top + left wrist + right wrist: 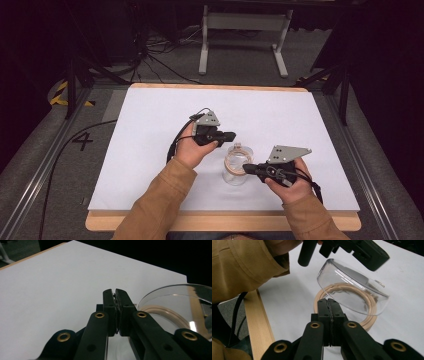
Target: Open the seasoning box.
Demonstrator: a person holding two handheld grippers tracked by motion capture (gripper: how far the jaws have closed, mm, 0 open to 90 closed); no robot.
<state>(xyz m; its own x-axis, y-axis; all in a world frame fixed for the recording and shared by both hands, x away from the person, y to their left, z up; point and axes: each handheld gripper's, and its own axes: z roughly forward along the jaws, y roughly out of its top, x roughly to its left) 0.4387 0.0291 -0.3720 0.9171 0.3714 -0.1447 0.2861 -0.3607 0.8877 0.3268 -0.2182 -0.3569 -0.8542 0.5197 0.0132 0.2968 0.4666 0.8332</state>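
A clear round dish [236, 176] hangs tilted over a tan ring [318, 301] that lies on the white table sheet [280, 115]. My right gripper [328, 300] is shut, its tips pinching the dish's near rim [352, 287]; in the high view it [246, 168] comes at the dish from the right. My left gripper [231, 135] hovers just behind and above the dish with its jaws pressed together and nothing between them. Seen from the left gripper [115, 291], the dish [175, 305] and the ring [162, 311] sit to the right of the jaws.
The white sheet covers a wooden board whose front edge [225, 220] runs near the person. Tan sleeves [160, 205] enter from the bottom. A cable [60, 165] lies on the grey floor at the left, and a white frame stand [242, 37] is beyond the table.
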